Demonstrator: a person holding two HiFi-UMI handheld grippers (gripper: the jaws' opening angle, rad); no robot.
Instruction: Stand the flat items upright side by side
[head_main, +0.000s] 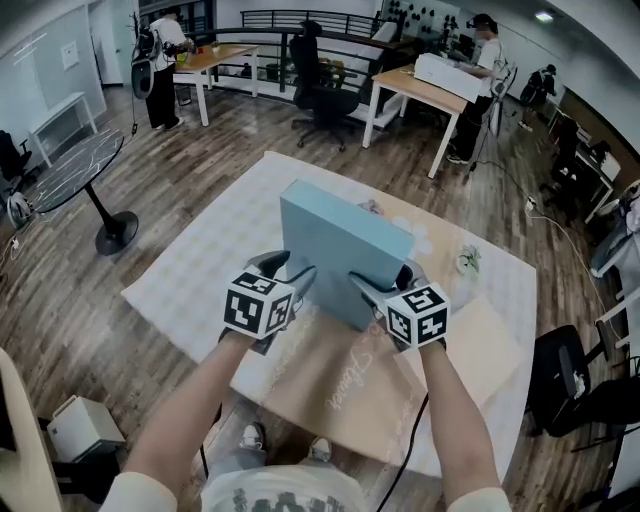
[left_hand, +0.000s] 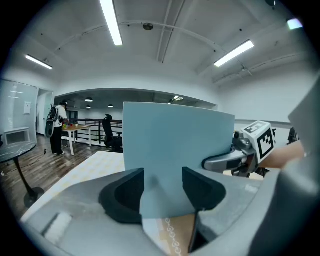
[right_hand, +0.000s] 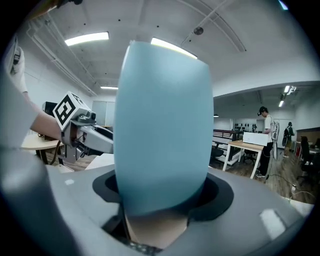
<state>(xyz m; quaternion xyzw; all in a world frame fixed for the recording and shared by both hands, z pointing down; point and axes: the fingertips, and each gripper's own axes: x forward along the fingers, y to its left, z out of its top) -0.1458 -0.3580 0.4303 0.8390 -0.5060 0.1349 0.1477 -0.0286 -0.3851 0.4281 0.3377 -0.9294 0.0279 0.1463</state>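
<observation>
A flat light-blue box (head_main: 340, 245) stands upright on edge on the white patterned table cloth (head_main: 200, 260). My left gripper (head_main: 290, 272) grips its near left end, and in the left gripper view the box (left_hand: 175, 145) sits between both black pads of that gripper (left_hand: 162, 192). At the near right end my right gripper (head_main: 385, 285) holds it too; in the right gripper view the box (right_hand: 162, 125) fills the gap of the gripper (right_hand: 162, 200), touching both sides. A tan flat paper item (head_main: 340, 390) lies under my hands.
A second tan sheet (head_main: 490, 340) lies at the right, and a small greenish object (head_main: 467, 262) sits beyond it. A round glass table (head_main: 70, 170) stands at the left. Desks, office chairs and people are in the background. A white box (head_main: 85, 425) rests on the floor.
</observation>
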